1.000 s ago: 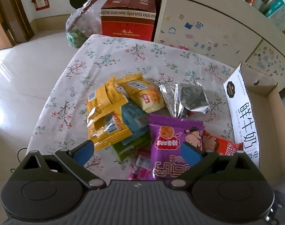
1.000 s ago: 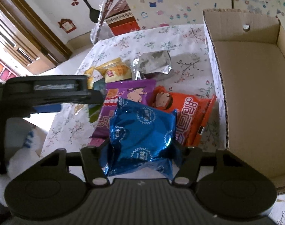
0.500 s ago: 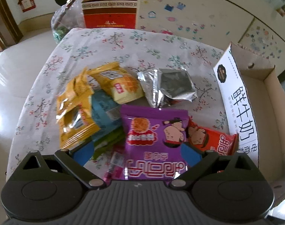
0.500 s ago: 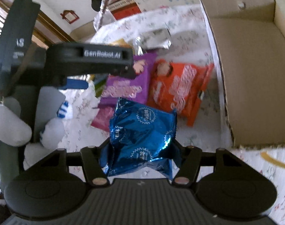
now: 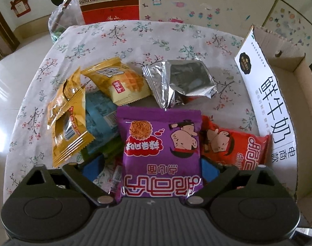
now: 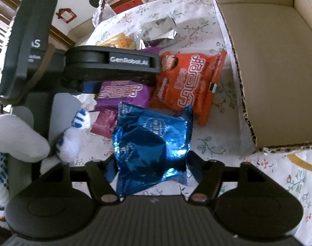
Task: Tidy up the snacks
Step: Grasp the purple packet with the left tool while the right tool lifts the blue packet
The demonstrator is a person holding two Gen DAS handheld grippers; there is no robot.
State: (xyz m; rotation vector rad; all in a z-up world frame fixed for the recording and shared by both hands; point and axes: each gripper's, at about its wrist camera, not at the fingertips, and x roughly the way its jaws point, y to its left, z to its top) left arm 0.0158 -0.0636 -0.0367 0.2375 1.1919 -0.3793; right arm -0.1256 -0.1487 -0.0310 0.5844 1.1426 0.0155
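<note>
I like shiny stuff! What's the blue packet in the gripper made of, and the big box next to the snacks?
The blue packet looks like metallic foil or foil-coated plastic film: it is glossy, crinkled, with bright glints. The right gripper pinches it. The box looks like matte brown corrugated cardboard: its cut front edge shows the wavy inner layer.
</note>
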